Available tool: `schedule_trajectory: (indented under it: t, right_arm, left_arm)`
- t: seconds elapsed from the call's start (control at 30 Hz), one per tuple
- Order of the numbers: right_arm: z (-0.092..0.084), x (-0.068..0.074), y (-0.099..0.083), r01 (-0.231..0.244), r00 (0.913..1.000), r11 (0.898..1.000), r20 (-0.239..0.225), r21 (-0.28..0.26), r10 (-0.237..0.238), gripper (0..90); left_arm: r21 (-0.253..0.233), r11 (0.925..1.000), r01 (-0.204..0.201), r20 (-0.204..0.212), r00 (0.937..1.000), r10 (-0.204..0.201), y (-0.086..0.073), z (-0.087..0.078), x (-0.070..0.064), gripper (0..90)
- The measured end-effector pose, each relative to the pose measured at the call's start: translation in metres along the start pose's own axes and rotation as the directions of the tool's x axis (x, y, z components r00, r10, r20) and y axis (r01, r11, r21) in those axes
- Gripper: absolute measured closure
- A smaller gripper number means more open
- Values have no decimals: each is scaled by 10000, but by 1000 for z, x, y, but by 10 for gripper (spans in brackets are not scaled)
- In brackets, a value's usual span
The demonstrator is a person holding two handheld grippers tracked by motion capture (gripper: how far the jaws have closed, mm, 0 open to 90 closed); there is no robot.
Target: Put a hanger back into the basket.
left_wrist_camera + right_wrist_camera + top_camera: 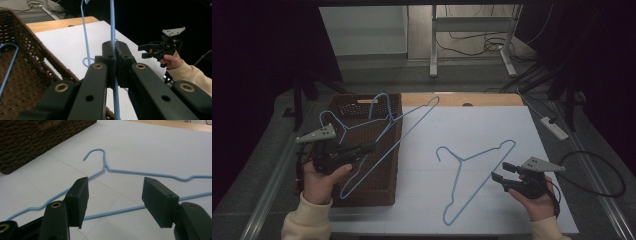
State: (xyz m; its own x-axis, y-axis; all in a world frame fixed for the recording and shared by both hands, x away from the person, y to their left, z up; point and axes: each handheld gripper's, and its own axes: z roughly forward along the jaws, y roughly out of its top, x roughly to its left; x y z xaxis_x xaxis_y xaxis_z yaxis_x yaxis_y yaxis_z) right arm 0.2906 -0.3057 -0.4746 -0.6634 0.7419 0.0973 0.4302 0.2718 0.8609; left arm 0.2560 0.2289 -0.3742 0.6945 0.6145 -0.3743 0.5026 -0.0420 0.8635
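Blue wire forms both hangers. The left claw [371, 148] is pressed together on the wire of the held hanger [384, 131], which hangs tilted above the woven basket [343, 106]; another hanger already lies inside the basket [8, 62]. The right claw [498, 176] stands spread and holds nothing, just beside the lower bar of the flat hanger [477, 172], which lies on the white surface [492, 130] to the right of the basket.

Risks, as judged from this position:
- The grip is on thin, smooth wire. The held hanger may pivot or slip between the pads.
- Its long end reaches past the basket's far rim. On lowering, it may catch that rim or hook into the hanger inside.
- The flat hanger lies flush on the surface. A shallow approach may push it instead of gripping it.

Beyond the basket: a strip of bare wood, a grey floor, metal table legs, loose cables and a power strip [554, 127]. The surroundings are dark.
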Motion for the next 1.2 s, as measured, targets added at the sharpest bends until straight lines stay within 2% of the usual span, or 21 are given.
schedule_trajectory:
  t: [0.27,0.83,1.2]
  right_arm:
    - [1,1,0,21,10000,10000,37,42,-21,393]
    - [2,1,0,27,10000,10000,33,74,-28,393]
    - [3,0,-1,52,10000,9999,42,104,-53,391]
  left_arm:
    - [-164,9997,194,-452,9988,-201,-4,-16,15,865]
    - [-199,9996,220,-874,9959,-236,-8,-37,34,866]
    - [-252,9991,340,-1204,9920,-368,-11,-54,52,866]
